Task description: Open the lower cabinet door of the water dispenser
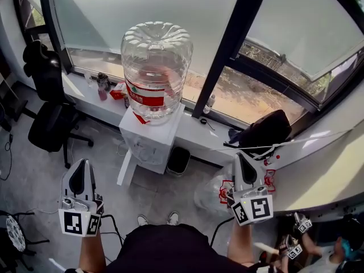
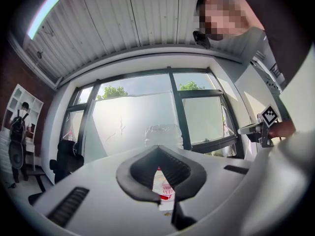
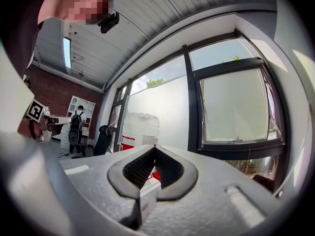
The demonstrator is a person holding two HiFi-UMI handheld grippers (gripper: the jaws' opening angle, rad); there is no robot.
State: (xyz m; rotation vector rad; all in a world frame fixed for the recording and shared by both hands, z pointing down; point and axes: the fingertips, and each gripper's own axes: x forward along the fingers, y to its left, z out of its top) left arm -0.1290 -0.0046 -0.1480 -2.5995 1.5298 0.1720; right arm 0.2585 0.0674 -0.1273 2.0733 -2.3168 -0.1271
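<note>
The white water dispenser (image 1: 151,138) stands against the window sill, with a big clear bottle (image 1: 154,67) on top. From above I see only its top and upper front; the lower cabinet door is out of sight. My left gripper (image 1: 84,165) hangs shut and empty, well short of the dispenser and to its left. My right gripper (image 1: 240,157) is also shut and empty, off to the dispenser's right. In the left gripper view the bottle (image 2: 162,132) shows beyond the closed left gripper (image 2: 158,149). The right gripper view has the bottle (image 3: 140,129) left of the right gripper (image 3: 155,149).
A black office chair (image 1: 48,112) stands left of the dispenser. A small dark bin (image 1: 178,160) sits on the floor at its right, then a clear plastic bag (image 1: 213,192). A black bag (image 1: 264,132) lies on the sill. Another person (image 1: 335,249) crouches at lower right.
</note>
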